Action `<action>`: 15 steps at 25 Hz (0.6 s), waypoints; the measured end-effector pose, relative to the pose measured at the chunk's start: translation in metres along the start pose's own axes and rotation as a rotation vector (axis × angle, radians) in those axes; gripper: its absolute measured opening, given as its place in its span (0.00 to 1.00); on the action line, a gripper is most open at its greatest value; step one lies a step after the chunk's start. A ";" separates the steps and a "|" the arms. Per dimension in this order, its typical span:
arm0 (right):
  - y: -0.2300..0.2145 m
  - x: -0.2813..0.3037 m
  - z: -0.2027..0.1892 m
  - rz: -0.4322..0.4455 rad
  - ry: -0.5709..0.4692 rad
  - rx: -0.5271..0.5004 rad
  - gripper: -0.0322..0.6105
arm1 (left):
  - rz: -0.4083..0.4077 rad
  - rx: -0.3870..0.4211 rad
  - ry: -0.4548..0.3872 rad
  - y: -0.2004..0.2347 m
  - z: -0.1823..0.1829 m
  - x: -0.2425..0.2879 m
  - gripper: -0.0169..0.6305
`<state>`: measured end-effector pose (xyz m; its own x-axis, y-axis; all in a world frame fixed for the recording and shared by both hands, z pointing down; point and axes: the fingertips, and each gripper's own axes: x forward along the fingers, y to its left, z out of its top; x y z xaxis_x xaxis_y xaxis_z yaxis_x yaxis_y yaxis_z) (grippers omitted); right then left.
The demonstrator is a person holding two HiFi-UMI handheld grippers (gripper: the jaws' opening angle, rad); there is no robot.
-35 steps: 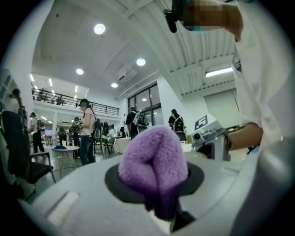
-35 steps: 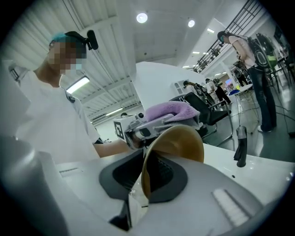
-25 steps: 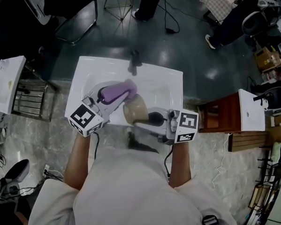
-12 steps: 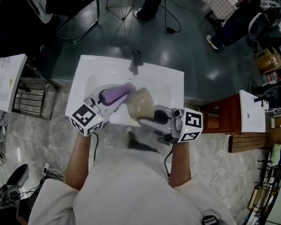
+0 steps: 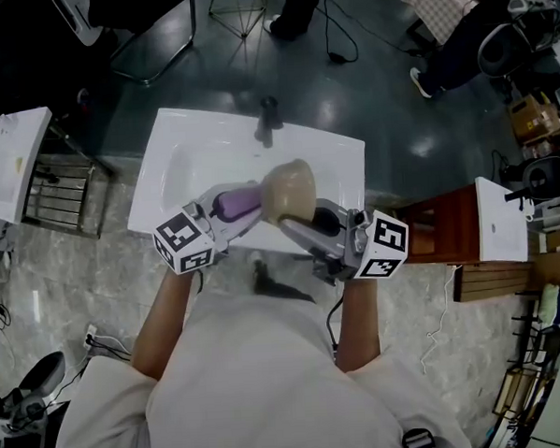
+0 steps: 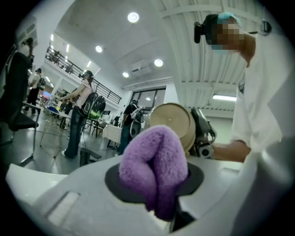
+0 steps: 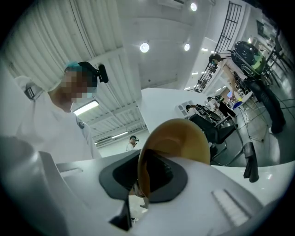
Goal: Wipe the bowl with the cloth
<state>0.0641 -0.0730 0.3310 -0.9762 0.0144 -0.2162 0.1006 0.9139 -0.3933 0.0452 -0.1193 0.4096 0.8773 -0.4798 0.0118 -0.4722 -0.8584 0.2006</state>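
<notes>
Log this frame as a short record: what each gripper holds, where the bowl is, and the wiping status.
left gripper: shut on purple cloth
right gripper: shut on tan bowl at its rim; jaws have just been closing
bowl position: held on its side above the white sink, base towards the cloth
wiping status: cloth close against the bowl's outside; contact unclear

bowl (image 6: 175,119) – lower part sat hidden behind cloth (image 6: 152,152) | cloth – tail end was buried inside left tool (image 6: 156,186) | sink (image 5: 192,148) – near rim lay partly under right tool (image 5: 294,222)
</notes>
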 end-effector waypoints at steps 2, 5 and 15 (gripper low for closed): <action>-0.005 -0.001 -0.001 -0.020 0.000 0.011 0.10 | -0.007 -0.015 -0.003 0.000 -0.003 0.000 0.19; -0.020 -0.002 0.003 -0.063 -0.043 0.069 0.10 | -0.012 -0.017 0.005 0.002 -0.004 0.001 0.19; -0.057 -0.007 0.004 -0.226 -0.088 0.197 0.10 | -0.063 0.026 0.048 -0.013 -0.010 0.000 0.19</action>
<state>0.0664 -0.1271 0.3518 -0.9586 -0.2234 -0.1764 -0.0737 0.7935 -0.6041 0.0528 -0.1062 0.4163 0.9080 -0.4162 0.0476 -0.4178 -0.8912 0.1766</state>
